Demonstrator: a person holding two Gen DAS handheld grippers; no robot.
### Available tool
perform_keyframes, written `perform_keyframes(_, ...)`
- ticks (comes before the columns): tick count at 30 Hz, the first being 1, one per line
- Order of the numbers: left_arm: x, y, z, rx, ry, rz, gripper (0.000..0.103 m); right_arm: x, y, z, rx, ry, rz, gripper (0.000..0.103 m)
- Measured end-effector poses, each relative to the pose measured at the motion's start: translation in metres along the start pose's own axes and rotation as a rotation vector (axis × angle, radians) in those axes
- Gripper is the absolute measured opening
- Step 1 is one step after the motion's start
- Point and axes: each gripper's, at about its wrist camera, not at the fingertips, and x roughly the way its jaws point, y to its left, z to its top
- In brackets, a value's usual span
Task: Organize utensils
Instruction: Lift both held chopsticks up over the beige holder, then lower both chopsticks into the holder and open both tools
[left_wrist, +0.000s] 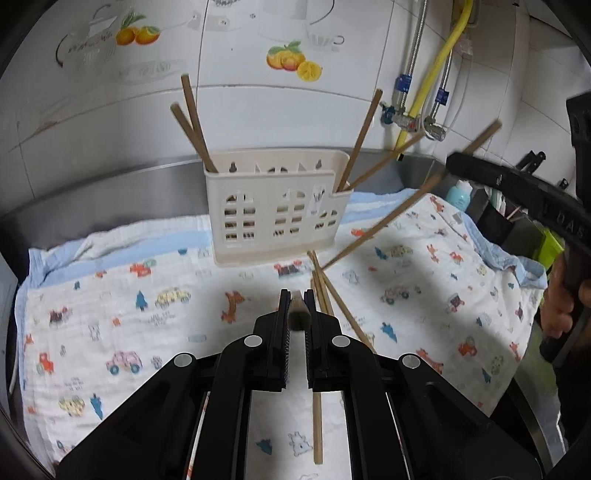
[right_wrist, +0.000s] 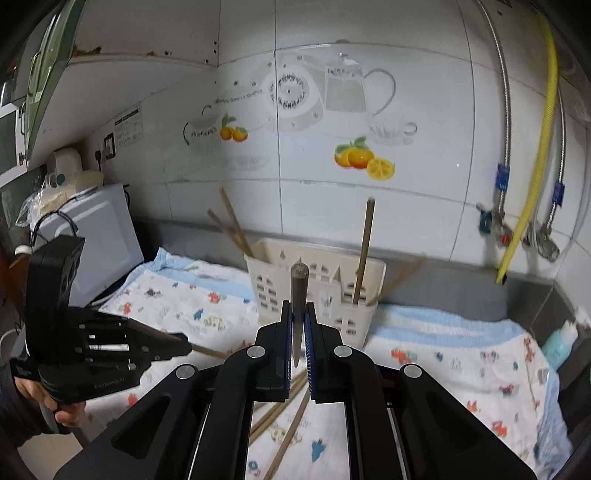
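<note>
Left wrist view: the left gripper (left_wrist: 296, 295) is pinched nearly closed on a brown wooden chopstick (left_wrist: 296, 314), seen end-on. Ahead, a beige slotted utensil holder (left_wrist: 275, 214) stands on a cartoon-print cloth (left_wrist: 147, 314), with two chopsticks (left_wrist: 192, 122) leaning in its left slot and more in the right. Loose chopsticks (left_wrist: 325, 295) lie crossed on the cloth just in front of it.

Right wrist view: the right gripper (right_wrist: 299, 306) clamps a round, dark-tipped chopstick (right_wrist: 298, 295) upright, in front of the holder (right_wrist: 314, 288).
</note>
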Motion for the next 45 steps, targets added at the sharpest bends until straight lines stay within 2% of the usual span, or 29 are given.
perform_keyframes(7, -0.012, -0.001, 0.025, 0.034, -0.031, 0.002, 0.006, -0.015, -0.007, 0.055, -0.051, -0.056, -0.026, 0.007)
perform_keyframes(13, -0.032, -0.004, 0.058, 0.06, -0.097, 0.016, 0.006, -0.014, -0.016, 0.09, -0.076, -0.069, -0.075, 0.007)
perform_keyframes(18, -0.048, -0.01, 0.089, 0.073, -0.171, 0.026, 0.006, 0.005, -0.021, 0.094, -0.093, -0.044, -0.118, 0.007)
perform_keyframes(22, -0.059, -0.013, 0.116, 0.081, -0.243, 0.044, 0.006, 0.023, -0.025, 0.087, -0.082, -0.011, -0.12, 0.006)
perform_keyframes(26, -0.062, -0.014, 0.146, 0.099, -0.327, 0.11, 0.006, 0.04, -0.029, 0.077, -0.071, 0.019, -0.113, 0.006)
perform_keyframes(30, -0.054, -0.011, 0.17, 0.081, -0.371, 0.135, 0.006, 0.05, -0.028, 0.072, -0.076, 0.032, -0.106, 0.006)
perform_keyframes(32, -0.048, -0.011, 0.178, 0.076, -0.378, 0.136, 0.006, 0.055, -0.028, 0.07, -0.071, 0.037, -0.102, 0.007)
perform_keyframes(34, -0.042, -0.01, 0.183, 0.078, -0.394, 0.168, 0.006, 0.057, -0.029, 0.068, -0.07, 0.038, -0.098, 0.007)
perform_keyframes(38, -0.021, -0.005, 0.186, 0.065, -0.384, 0.184, 0.006, 0.061, -0.027, 0.064, -0.077, 0.038, -0.092, 0.007)
perform_keyframes(45, 0.015, 0.012, 0.17, 0.025, -0.29, 0.181, 0.006, 0.065, -0.028, 0.057, -0.072, 0.039, -0.087, 0.007)
